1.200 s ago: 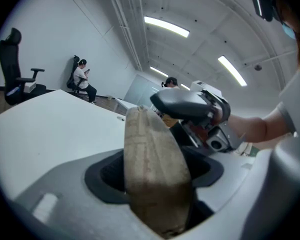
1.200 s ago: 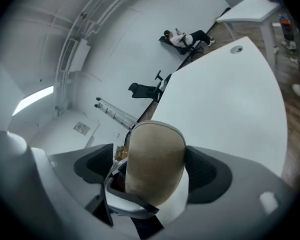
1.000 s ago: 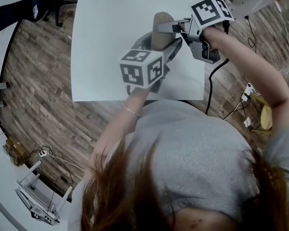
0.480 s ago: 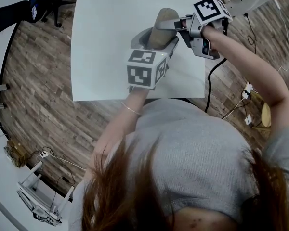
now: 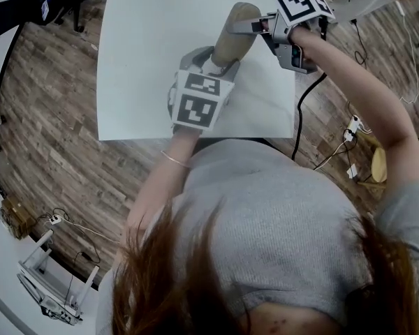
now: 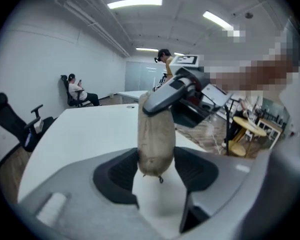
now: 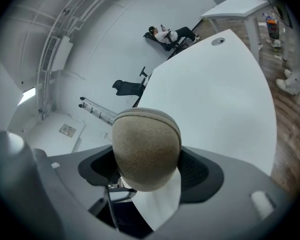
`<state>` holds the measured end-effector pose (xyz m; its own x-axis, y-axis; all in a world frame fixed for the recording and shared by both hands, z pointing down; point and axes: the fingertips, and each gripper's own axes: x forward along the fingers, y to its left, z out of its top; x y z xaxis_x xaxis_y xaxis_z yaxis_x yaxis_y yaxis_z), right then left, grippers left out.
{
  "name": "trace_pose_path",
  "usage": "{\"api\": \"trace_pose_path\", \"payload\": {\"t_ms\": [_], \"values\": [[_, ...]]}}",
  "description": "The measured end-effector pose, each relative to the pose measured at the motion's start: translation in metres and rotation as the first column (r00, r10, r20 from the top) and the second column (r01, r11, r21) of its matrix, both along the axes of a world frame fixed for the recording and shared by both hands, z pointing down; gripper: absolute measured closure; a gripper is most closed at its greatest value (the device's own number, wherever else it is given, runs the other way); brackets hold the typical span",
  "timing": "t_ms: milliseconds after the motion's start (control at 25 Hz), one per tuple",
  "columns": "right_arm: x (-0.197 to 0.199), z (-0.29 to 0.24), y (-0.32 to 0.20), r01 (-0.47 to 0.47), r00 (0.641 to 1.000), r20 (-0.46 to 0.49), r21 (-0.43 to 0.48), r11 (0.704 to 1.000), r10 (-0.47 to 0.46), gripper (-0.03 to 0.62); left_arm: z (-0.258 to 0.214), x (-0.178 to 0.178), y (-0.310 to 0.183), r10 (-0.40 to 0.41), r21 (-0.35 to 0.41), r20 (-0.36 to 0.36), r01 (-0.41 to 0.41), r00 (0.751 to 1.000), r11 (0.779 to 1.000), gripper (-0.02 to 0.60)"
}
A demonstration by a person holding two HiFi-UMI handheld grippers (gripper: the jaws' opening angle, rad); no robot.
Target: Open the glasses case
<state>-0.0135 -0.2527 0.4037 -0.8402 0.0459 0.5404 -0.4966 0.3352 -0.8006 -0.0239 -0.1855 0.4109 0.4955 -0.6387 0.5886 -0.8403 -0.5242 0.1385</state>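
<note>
Glasses case: tan oblong glasses case (image 5: 232,33) over the white counter (image 5: 146,61), at 12 o'clock in the head view, lying along the 7-to-1 o'clock line.
Left gripper: the left gripper (image 5: 208,60) takes the case's 7 o'clock end. Its fingers (image 6: 115,171) have just been closing and are now narrow, pressing both sides.
Right gripper: the right gripper (image 5: 255,25) reaches in from 3 o'clock. Its fingers (image 7: 195,171) are wide, clamped on the rounded far end.

The right claw (image 7: 149,176) holds the round end of a soft tan glasses case (image 7: 146,146), with one dark pad pressed on each side. Behind it is a big white bench (image 7: 215,94). Far off stands a black chair (image 7: 127,88), and a person (image 7: 165,35) sits even farther away.
</note>
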Motion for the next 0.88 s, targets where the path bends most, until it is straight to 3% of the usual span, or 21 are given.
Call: {"api": "trace_pose_path", "payload": {"t_ms": [40,160,240,320,520,720,880], "values": [[0.000,0.001,-0.003,0.011,1.000,-0.009,0.014,1.000,-0.011,0.226,0.003,-0.003,0.003,0.011,-0.007,0.048,-0.011,0.999,1.000,0.371],[0.006,0.008,-0.015,0.019,0.999,-0.050,0.029,0.999,-0.017,0.226,0.012,-0.016,0.008,0.008,-0.059,0.179,0.002,0.984,0.998,0.580],[0.006,0.017,-0.015,0.057,0.994,-0.093,0.019,0.998,-0.055,0.226,0.018,-0.024,0.011,0.006,-0.102,0.211,0.016,0.977,0.995,0.580],[0.003,0.030,-0.007,0.121,0.982,-0.144,-0.008,0.993,-0.121,0.226,0.022,-0.030,0.012,-0.015,-0.134,0.186,0.041,0.982,0.990,0.580],[-0.016,0.064,0.025,0.204,0.944,-0.236,-0.137,0.969,-0.232,0.224,0.018,-0.042,0.006,-0.078,-0.117,0.143,0.095,0.987,0.989,0.581],[-0.034,0.078,0.031,0.161,0.933,-0.289,-0.198,0.967,-0.215,0.224,0.011,-0.040,0.004,-0.097,-0.096,0.107,0.107,0.990,0.990,0.580],[-0.045,0.087,0.029,0.123,0.928,-0.332,-0.162,0.979,-0.171,0.226,0.013,-0.043,0.004,-0.102,-0.092,0.114,0.112,0.988,0.989,0.580]]}}
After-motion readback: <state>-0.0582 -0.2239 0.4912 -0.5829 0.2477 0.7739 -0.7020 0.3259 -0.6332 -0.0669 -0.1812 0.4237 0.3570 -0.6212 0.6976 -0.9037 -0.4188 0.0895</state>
